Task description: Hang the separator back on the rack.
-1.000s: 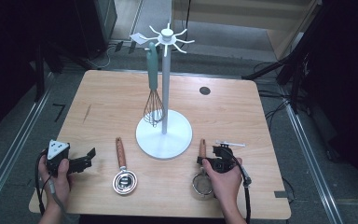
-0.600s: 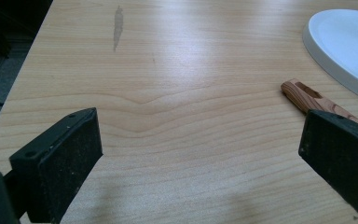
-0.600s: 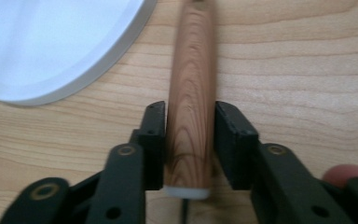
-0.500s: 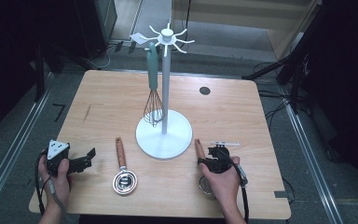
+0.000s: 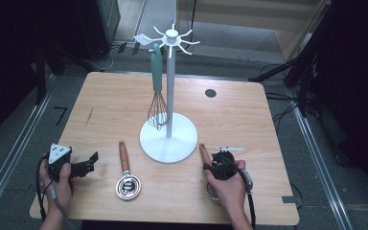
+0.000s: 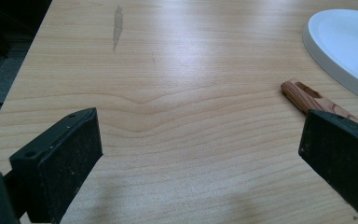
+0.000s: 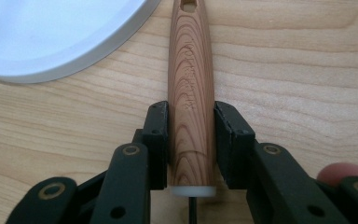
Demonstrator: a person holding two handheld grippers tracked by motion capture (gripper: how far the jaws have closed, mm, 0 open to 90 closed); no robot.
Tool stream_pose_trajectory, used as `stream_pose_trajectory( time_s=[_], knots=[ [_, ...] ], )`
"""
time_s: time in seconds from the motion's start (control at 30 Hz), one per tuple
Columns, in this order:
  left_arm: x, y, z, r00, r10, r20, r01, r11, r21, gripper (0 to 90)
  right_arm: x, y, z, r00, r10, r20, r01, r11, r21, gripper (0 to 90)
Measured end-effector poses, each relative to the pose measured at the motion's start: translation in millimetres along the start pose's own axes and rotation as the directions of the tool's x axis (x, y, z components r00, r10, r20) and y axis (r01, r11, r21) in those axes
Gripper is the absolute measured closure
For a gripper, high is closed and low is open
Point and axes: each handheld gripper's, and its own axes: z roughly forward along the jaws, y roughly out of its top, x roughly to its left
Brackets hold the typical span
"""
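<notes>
My right gripper (image 7: 191,112) is shut on the wooden handle (image 7: 191,70) of a utensil that lies flat on the table. Its jaws have just been closing, and both pads now press the handle's sides. In the high view this gripper (image 5: 212,165) sits just right of the white stand's base (image 5: 167,139), and the handle (image 5: 203,151) points away from the person. The hand hides the utensil's head. My left gripper (image 5: 91,163) rests at the table's front left, open. Bare wood lies between its jaws in the left gripper view (image 6: 200,140).
A second wooden-handled utensil (image 5: 127,184) with a round metal head lies between the hands; its handle end (image 6: 303,95) is near my left gripper's right jaw. A teal-handled whisk (image 5: 158,103) hangs from the stand. The stand's base edge (image 7: 51,37) is close by.
The right gripper's jaws have closed onto the wooden handle. The left hand and gripper have stayed where they were.
</notes>
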Motion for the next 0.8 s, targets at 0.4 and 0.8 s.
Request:
stream_pose_trajectory(
  time_s=[0.4, 0.8],
  knots=[
    [-0.6, 0.0, 0.2, 1.0000, 0.002, -0.004, -0.002, 1.0000, 0.001, 0.0, 6.1, 0.2, 2.6, 0.9918, -0.077, 0.102, 0.079, 0.997, -0.008, 65.5],
    [-0.5, 0.1, 0.3, 1.0000, 0.004, -0.001, -0.004, 1.0000, 0.004, 0.0, 11.2, -1.7, 4.9, 0.9795, -0.143, 0.142, 0.148, 0.989, -0.025, 70.3]
  ],
)
